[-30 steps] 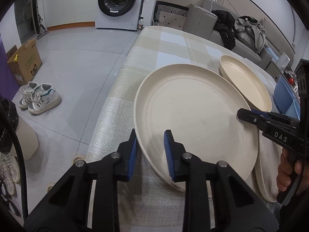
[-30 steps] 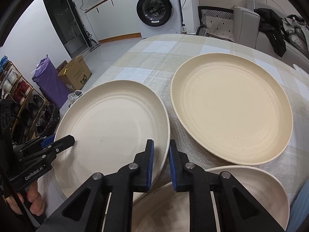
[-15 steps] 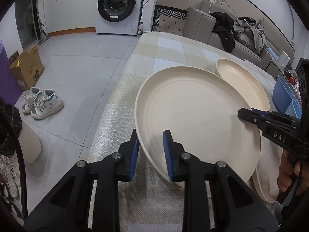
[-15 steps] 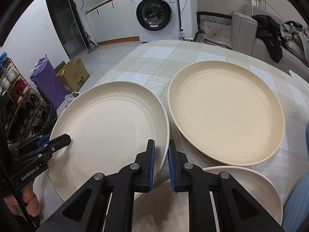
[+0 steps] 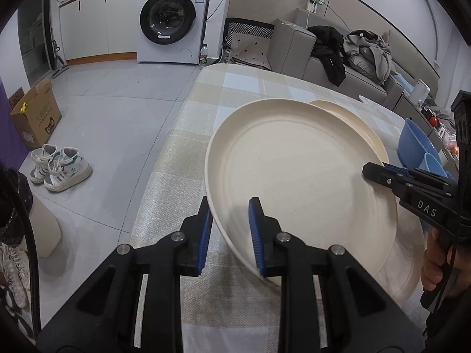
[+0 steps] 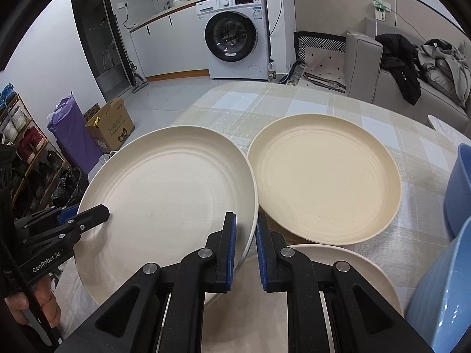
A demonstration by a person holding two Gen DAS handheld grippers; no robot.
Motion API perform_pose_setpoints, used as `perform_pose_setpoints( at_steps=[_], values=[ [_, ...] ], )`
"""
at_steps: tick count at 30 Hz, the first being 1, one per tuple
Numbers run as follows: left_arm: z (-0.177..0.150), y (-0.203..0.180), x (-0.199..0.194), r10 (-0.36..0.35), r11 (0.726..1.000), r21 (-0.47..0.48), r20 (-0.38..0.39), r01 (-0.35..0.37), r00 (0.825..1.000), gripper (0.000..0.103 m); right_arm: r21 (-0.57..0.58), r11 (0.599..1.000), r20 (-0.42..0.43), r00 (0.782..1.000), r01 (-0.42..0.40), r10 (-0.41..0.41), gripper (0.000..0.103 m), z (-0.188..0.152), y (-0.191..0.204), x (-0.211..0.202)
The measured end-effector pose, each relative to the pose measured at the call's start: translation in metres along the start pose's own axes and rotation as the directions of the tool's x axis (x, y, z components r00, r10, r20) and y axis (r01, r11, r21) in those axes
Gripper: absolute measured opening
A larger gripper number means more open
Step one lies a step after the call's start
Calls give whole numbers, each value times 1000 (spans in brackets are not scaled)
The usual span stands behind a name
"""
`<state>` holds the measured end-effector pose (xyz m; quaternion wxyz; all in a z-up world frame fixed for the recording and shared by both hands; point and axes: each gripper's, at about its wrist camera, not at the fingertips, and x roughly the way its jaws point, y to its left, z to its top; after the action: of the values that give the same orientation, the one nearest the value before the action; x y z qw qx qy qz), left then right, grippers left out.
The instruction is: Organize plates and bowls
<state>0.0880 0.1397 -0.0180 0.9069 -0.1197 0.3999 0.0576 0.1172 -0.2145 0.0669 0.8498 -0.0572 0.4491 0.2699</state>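
A large cream plate [image 5: 300, 176] is held in the air above the checked table [image 5: 235, 88] by both grippers. My left gripper [image 5: 229, 214] is shut on its near-left rim. My right gripper [image 6: 245, 226] is shut on its opposite rim; the plate also shows in the right wrist view [image 6: 167, 200]. A second, yellower plate [image 6: 323, 176] lies flat on the table behind it. A third cream plate [image 6: 323, 267] lies under my right gripper. The right gripper also shows in the left wrist view [image 5: 371, 170].
Blue bowls [image 6: 459, 188] stand at the table's right side, with a blue container [image 6: 441, 294] nearer. The table's left edge drops to the floor with shoes [image 5: 59, 164] and a cardboard box [image 5: 32, 111]. A sofa with clothes [image 5: 353, 50] lies behind.
The plate held by both grippers has risen and moved toward the far right, now overlapping the yellower plate in the left wrist view. Both grippers stay shut on its rim.
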Motion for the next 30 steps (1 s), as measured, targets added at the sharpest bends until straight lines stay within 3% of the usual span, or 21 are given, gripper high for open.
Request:
perform_pose_setpoints(
  at_steps=[30],
  values=[
    [-18,-77,-89,-115,984,142,34,109,993,22,105,991,91,991,85,-94,14,-39,-29,-116]
  ],
)
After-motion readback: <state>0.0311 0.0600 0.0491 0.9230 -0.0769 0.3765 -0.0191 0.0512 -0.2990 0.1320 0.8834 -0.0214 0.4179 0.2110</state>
